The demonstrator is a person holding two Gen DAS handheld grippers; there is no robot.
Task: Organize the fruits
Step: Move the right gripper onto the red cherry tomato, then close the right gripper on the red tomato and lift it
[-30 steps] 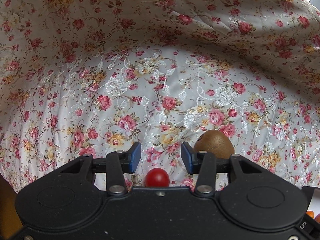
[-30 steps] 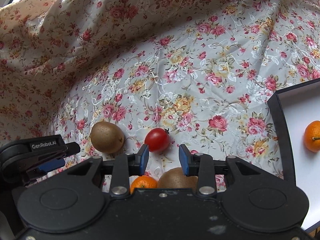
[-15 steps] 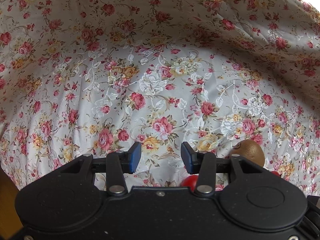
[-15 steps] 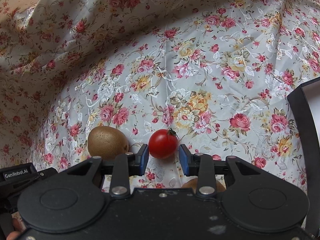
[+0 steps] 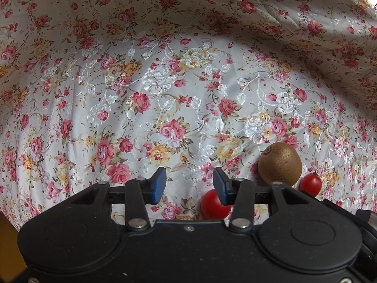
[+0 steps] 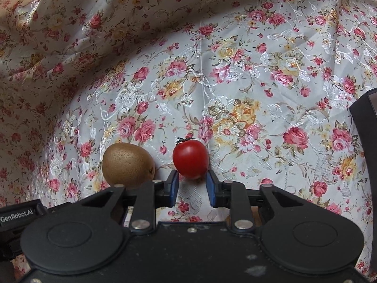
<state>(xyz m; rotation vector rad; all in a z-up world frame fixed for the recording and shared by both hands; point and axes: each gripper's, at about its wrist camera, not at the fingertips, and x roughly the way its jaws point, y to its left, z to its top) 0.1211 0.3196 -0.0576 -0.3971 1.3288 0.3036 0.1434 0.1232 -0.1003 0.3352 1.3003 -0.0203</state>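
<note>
Since a second ago the right gripper has closed in on the cherry tomato, which now sits just ahead of its blue fingertips, centred on the gap; the orange and the second kiwi once visible beneath it have dropped out of view. That tomato lies on the flowered cloth covering the tabletop, stem pointing up and back. Just beside it, to the left, rests a brown kiwi, close but not touching. At the far right edge stands the dark wall of a tray, well apart from the tomato.

Risk, as a judgement: the tomato is smooth and round, so a squeeze landing only on its near curve could squirt it forward across the slippery cloth, and too hard a squeeze could split its skin. A push slightly off-centre could also roll it against the kiwi.

Both grippers hold nothing. The right one is partly spread, its gap barely wider than the tomato; whether the fingertips already touch the fruit cannot be told. The left gripper is spread wider and has shifted, so that another cherry tomato now shows partly hidden behind its right finger, with the kiwi and the first tomato further right.
</note>
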